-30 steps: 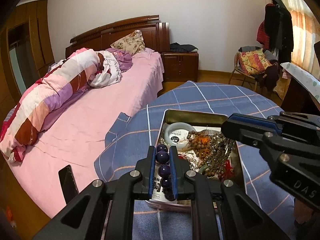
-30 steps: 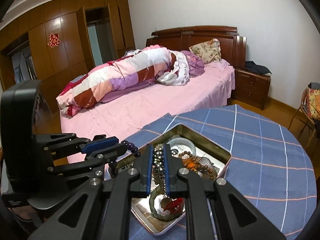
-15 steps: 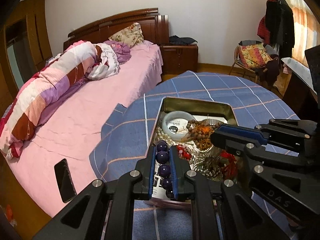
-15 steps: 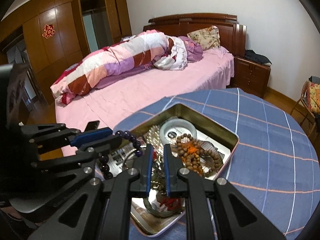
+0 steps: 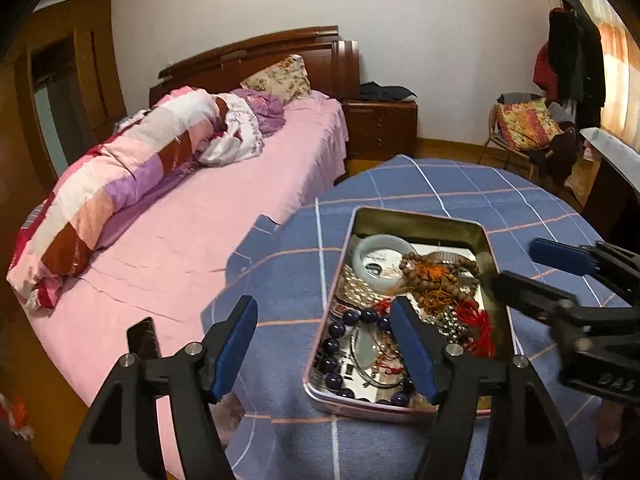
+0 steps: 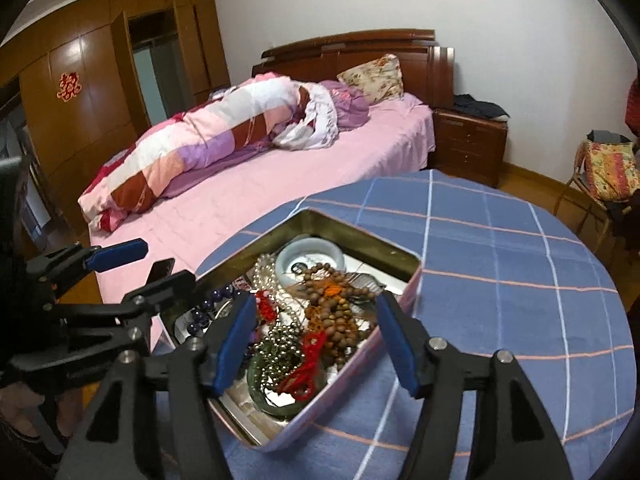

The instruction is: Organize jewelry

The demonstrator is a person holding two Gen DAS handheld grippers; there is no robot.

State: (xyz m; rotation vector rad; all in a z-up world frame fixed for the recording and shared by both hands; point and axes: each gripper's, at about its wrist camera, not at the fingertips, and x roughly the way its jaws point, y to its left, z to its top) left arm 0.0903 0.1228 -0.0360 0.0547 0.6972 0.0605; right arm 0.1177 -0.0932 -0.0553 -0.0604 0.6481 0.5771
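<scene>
Both of my tools were spread wide and empty: the left hand-held gripper (image 5: pixel 324 346) above the purple bead bracelet (image 5: pixel 340 340) in the tin (image 5: pixel 416 216) on the bench (image 6: pixel 500 240), the right hand-held gripper (image 6: pixel 316 340) over the tangled pile. Judging by the knot (brown beads (image 6: pixel 336 316), red cord, silver chain), the next pick wanted one strand pinched at its loose edge and lifted slowly.

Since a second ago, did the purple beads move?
Yes. The purple beads left the left tongs, now open, and lie in the tin.
</scene>
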